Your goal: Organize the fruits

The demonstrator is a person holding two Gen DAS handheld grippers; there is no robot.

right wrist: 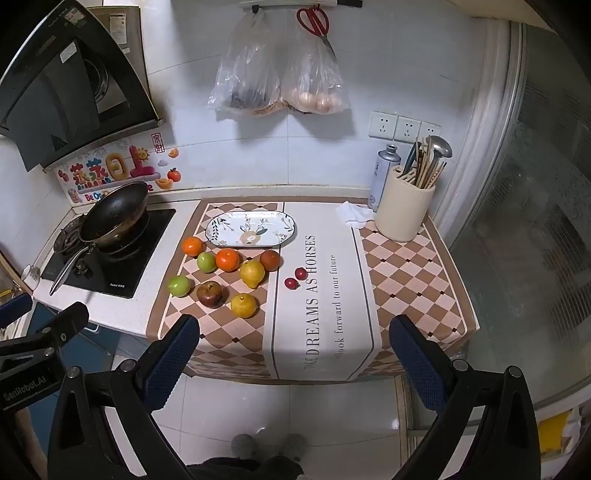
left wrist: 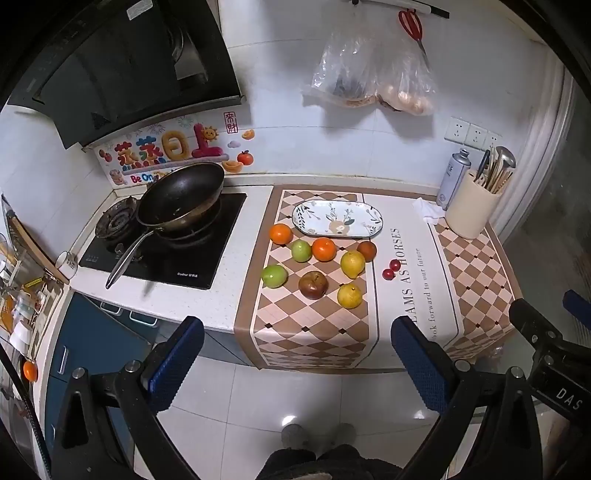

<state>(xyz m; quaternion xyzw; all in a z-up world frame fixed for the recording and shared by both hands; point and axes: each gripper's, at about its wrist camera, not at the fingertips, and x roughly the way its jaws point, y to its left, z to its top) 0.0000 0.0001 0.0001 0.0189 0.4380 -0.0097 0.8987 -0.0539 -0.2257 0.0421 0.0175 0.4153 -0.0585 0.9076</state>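
Observation:
Several fruits lie on the checkered mat (left wrist: 314, 325): two oranges (left wrist: 280, 233) (left wrist: 324, 249), two green apples (left wrist: 301, 250) (left wrist: 274, 276), two lemons (left wrist: 352, 263) (left wrist: 349, 295), two dark red apples (left wrist: 313, 284) (left wrist: 366, 250) and two cherries (left wrist: 391, 268). An empty oval patterned plate (left wrist: 337, 218) lies behind them. The fruits (right wrist: 227, 259) and the plate (right wrist: 251, 229) also show in the right wrist view. My left gripper (left wrist: 297, 360) is open and empty, held off the counter's front edge. My right gripper (right wrist: 293, 360) is open and empty, beside it.
A black wok (left wrist: 181, 199) sits on the gas stove (left wrist: 166, 251) at left. A cream utensil holder (left wrist: 472, 208), a spray can (left wrist: 452, 179) and a white tissue (left wrist: 428, 210) stand at back right. Plastic bags (left wrist: 369, 77) and red scissors (left wrist: 412, 26) hang on the wall.

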